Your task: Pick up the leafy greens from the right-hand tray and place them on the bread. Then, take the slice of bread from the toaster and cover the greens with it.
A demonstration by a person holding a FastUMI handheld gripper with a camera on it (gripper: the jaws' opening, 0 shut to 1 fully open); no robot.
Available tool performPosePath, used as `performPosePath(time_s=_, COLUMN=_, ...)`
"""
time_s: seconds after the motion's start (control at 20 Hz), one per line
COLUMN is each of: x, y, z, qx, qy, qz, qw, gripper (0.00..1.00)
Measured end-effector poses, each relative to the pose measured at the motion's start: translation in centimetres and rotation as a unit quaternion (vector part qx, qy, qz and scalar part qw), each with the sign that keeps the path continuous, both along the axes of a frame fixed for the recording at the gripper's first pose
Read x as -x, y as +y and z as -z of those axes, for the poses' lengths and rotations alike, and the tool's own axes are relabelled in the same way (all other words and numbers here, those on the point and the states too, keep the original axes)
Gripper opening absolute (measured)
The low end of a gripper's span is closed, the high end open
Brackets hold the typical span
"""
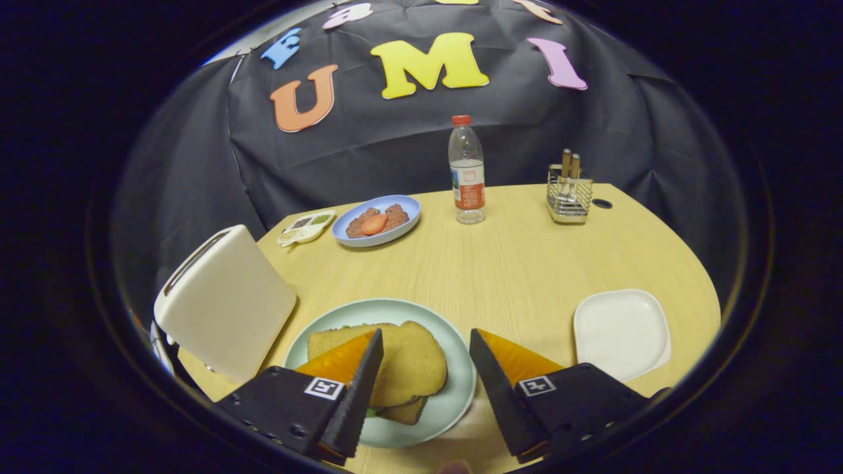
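Bread slice (405, 359) tan, atop greens, fingers (361, 368) apart, empty

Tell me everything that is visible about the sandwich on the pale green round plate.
The sandwich lies flat on the pale green round plate, just ahead of the open gripper, whose fingers do not touch it. Its top is a tan slice of bread with a darker crust, set slightly askew over a lower slice whose corner sticks out beneath. A thin edge of green leaf shows between the slices. One finger hides part of it.
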State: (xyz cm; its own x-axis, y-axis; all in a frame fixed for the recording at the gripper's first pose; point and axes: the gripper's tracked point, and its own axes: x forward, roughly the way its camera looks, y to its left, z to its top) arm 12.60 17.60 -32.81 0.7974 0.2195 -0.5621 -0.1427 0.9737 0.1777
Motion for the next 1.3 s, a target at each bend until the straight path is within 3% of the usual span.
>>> performPosePath(time_s=0.15, x=0.4, y=-1.9, z=-4.8, qx=0.015, qy=-0.056, qz=0.001, qw=0.998, gripper=0.99)
performPosePath(time_s=0.45, x=2.3, y=-9.0, z=-16.8, qx=0.054, qy=-0.174, qz=0.002, qw=0.983, gripper=0.96)
performPosePath(time_s=0.75, x=5.4, y=-20.4, z=-26.8, qx=0.076, qy=-0.245, qz=0.048, qw=0.965, gripper=0.96)
performPosePath(time_s=1.05, x=9.9, y=-31.2, z=-31.1, qx=0.083, qy=-0.268, qz=0.118, qw=0.953, gripper=0.96)
performPosePath(time_s=1.3, x=12.5, y=-36.2, z=-32.2, qx=0.076, qy=-0.279, qz=0.153, qw=0.945, gripper=0.96)
